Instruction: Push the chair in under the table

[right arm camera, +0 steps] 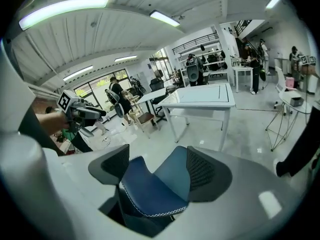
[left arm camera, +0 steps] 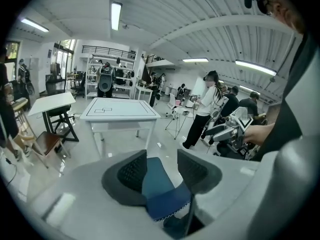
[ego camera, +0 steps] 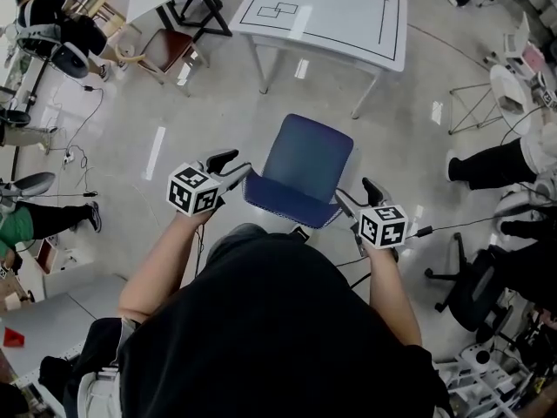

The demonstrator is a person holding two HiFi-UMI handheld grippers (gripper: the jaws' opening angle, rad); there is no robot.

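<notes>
**Layout.** Chair (ego camera: 305, 165) stands on floor (ego camera: 218, 103), well apart from table (ego camera: 326, 7). Seat faces table's near edge; backrest (ego camera: 291, 203) is toward operator.

**Push axis.** Straight fwd, from backrest to table.

**Grippers.** L gripper (ego camera: 233, 168) is at backrest's left corner and R gripper (ego camera: 361, 197) at its right corner, approx. equally near. Both sets of jaws are spread. Backrest's top edge sits betw. pads (left arm camera: 131, 171), and no clamp is evident.

**Materials.**
- Chair: blue padded fabric, stitched edge, rounded corners.
- Table: flat white top w/ black lines, pale legs.
- Pads: dark, dimpled.
</notes>
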